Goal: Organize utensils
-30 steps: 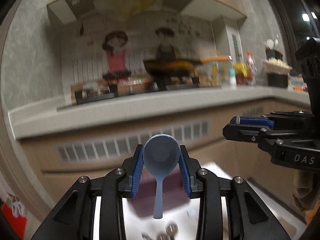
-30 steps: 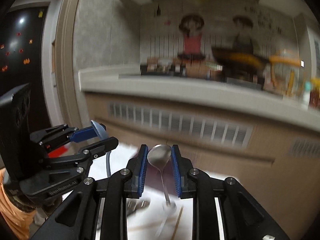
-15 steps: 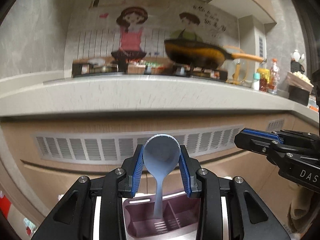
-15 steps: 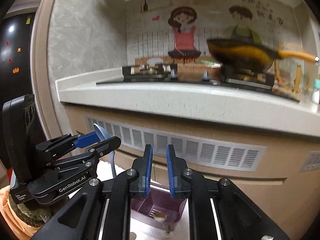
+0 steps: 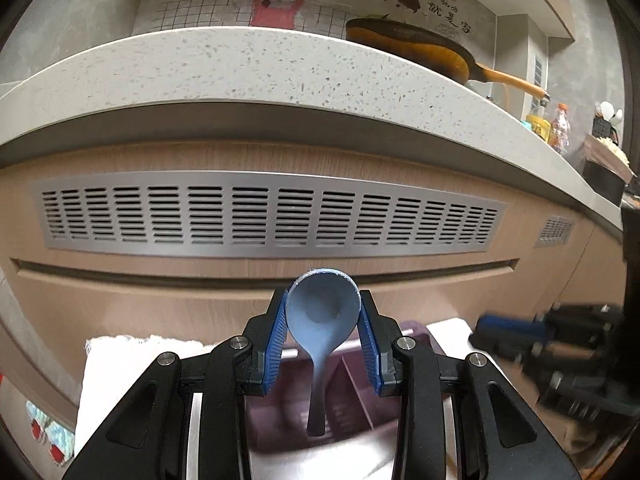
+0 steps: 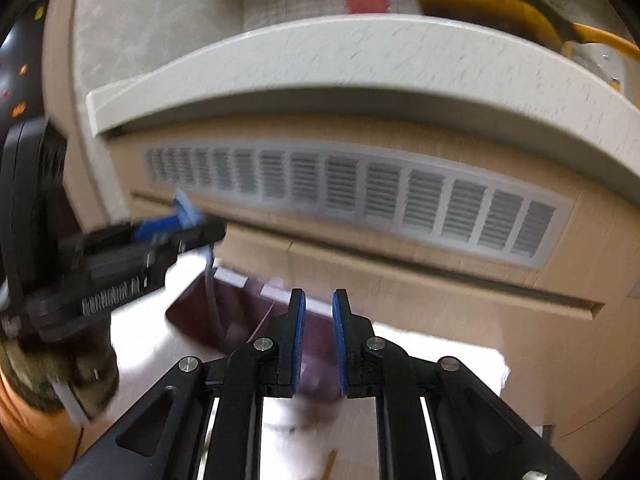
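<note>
Speckled pale stone edges the kitchen counter (image 5: 256, 76) ahead of me, with wood-grain cabinet fronts and a long grey vent grille (image 5: 268, 220) below it, and an orange-bottomed pan (image 5: 408, 48) sitting up top near a cartoon wall sticker.

My left tongs (image 5: 322, 336) are clamped on a matte light-blue spoon (image 5: 322, 320), the blue ribbed pads pressing either side of its round bowl. The bowl faces my camera, smooth and shallow, and its narrow handle hangs straight down, darkening toward the tip. That tip reaches down toward a dark plum-coloured utensil holder (image 5: 352, 396) with an inner divider; whether it touches the floor of a compartment I cannot tell.

The holder stands on a white-covered surface (image 5: 120, 364).

From my right camera the same spoon (image 6: 190, 210) shows edge-on in the left tongs (image 6: 182, 226), blurred, above the holder (image 6: 236, 312). My right tongs (image 6: 319, 340) hold nothing: the blue pads stand parallel with only a narrow gap between them, empty, over the near side of the holder.
</note>
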`<state>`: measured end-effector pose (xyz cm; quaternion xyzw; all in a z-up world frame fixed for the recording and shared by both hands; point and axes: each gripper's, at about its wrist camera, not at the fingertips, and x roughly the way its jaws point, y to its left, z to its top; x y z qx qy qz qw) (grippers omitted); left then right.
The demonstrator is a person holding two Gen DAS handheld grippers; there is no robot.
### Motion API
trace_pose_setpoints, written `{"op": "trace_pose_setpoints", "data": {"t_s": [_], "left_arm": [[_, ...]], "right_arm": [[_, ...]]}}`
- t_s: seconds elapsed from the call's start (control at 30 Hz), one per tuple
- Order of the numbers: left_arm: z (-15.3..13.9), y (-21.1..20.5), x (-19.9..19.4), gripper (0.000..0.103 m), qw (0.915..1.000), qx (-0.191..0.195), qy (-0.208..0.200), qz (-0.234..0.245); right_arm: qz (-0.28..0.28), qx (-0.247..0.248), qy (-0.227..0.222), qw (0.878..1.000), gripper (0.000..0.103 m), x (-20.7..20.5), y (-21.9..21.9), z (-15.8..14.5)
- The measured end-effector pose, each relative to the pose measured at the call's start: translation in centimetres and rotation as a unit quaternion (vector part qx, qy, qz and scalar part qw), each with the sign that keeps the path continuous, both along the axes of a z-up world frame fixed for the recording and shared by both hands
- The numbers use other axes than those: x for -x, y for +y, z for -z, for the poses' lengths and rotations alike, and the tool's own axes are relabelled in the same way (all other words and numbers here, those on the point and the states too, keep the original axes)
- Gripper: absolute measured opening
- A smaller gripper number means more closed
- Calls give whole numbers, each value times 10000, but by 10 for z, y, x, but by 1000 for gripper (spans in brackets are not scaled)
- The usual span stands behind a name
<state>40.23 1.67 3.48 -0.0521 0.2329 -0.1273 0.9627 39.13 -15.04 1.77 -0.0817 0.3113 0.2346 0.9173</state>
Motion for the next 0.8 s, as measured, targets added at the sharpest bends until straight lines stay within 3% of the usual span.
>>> {"op": "trace_pose_setpoints", "data": {"t_s": [0.2,0.4,0.63,0.8], "left_arm": [[-13,36,54,35,9992,265,-295,-91],[-34,65,95,35,9971,492,-549,-166],[-8,69,111,35,9992,397,-40,5],[21,71,111,35,9984,410,380,36]], "right_arm": [[-858,490,297,9947,13,34,30,41],[-1560,925,817,9800,13,45,67,88],[-1919,1707,857,9626,18,43,104,127],[-1981,1889,960,9570,18,32,115,140]]}}
